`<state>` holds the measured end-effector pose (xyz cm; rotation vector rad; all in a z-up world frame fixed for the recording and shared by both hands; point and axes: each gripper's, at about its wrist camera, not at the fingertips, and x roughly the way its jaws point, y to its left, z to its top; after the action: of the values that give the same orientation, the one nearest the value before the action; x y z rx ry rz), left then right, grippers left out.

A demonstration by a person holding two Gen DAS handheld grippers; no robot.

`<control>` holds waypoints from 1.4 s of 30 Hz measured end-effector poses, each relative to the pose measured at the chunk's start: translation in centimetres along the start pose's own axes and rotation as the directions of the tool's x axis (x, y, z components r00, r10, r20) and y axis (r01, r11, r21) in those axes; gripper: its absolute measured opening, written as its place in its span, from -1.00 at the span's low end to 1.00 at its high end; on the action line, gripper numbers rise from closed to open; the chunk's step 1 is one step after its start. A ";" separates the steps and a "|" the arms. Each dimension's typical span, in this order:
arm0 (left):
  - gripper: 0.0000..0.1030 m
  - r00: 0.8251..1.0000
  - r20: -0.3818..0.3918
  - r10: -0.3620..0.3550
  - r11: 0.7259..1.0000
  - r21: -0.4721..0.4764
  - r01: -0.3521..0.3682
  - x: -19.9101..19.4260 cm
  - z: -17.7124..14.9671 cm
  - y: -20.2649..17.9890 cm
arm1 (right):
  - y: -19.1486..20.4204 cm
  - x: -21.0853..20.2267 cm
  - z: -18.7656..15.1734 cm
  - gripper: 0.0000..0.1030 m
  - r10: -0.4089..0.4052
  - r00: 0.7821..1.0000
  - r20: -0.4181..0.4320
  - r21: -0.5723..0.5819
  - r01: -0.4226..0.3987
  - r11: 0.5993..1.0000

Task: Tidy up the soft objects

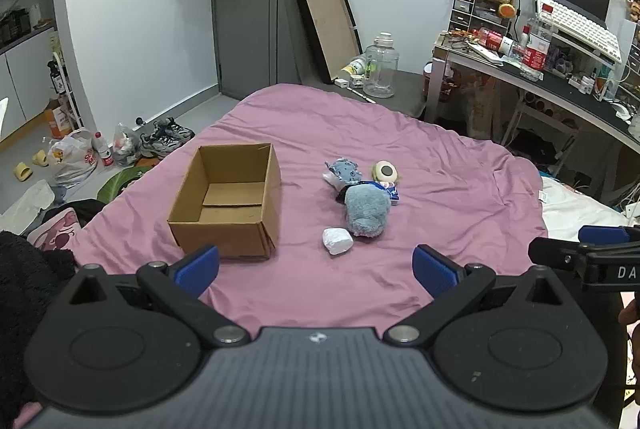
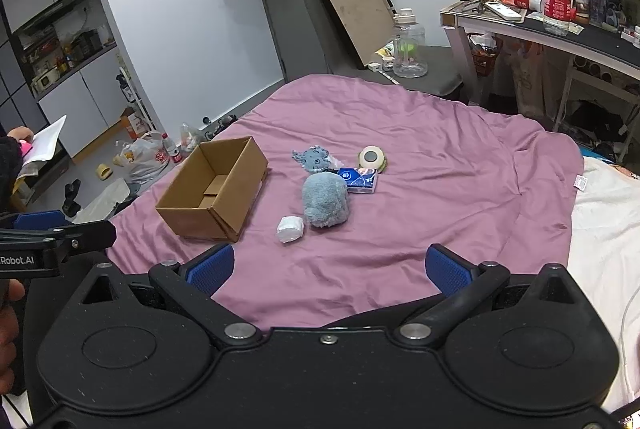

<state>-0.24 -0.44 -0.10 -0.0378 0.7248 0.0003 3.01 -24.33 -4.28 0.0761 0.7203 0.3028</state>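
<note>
Left hand-held gripper [image 1: 316,271] low in the frame, blue-padded fingers spread wide and released, nothing between them — only pink-purple bedsheet [image 1: 440,157] beneath. Right hand-held gripper [image 2: 330,269] likewise splayed apart and empty, low in its own view.

At centre-left of the bed, an open brown cardboard box [image 1: 228,199], upright and empty inside. To its right, well apart from it, a cluster of soft things: a fluffy grey-blue plush toy [image 1: 367,211] in the middle, a small white crumpled wad [image 1: 337,240] just beside its lower left, a light-blue patterned cloth [image 1: 342,171] at upper left, a blue-and-white tissue pack [image 1: 390,188] tucked against its upper right, and a round cream-coloured pad with a dark centre [image 1: 386,171] just above the pack.

Upper right of the frame — a cluttered dark desk [image 1: 552,77].
</note>
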 end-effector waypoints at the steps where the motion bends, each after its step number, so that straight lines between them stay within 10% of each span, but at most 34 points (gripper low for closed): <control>1: 0.98 1.000 0.000 0.000 1.000 0.000 0.000 0.0 0.0 0.0 | 0.0 0.0 0.0 1.00 0.001 1.000 0.000 -0.001 -0.001 1.000; 42: 0.98 0.999 0.014 -0.042 0.998 -0.037 0.042 4.8 1.9 1.8 | 0.1 5.4 1.7 1.00 -0.013 0.999 -0.040 0.050 0.015 0.999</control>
<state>4.61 1.36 -1.91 -0.0885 0.7103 -0.0259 7.90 -22.54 -6.41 0.1134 0.7673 0.2735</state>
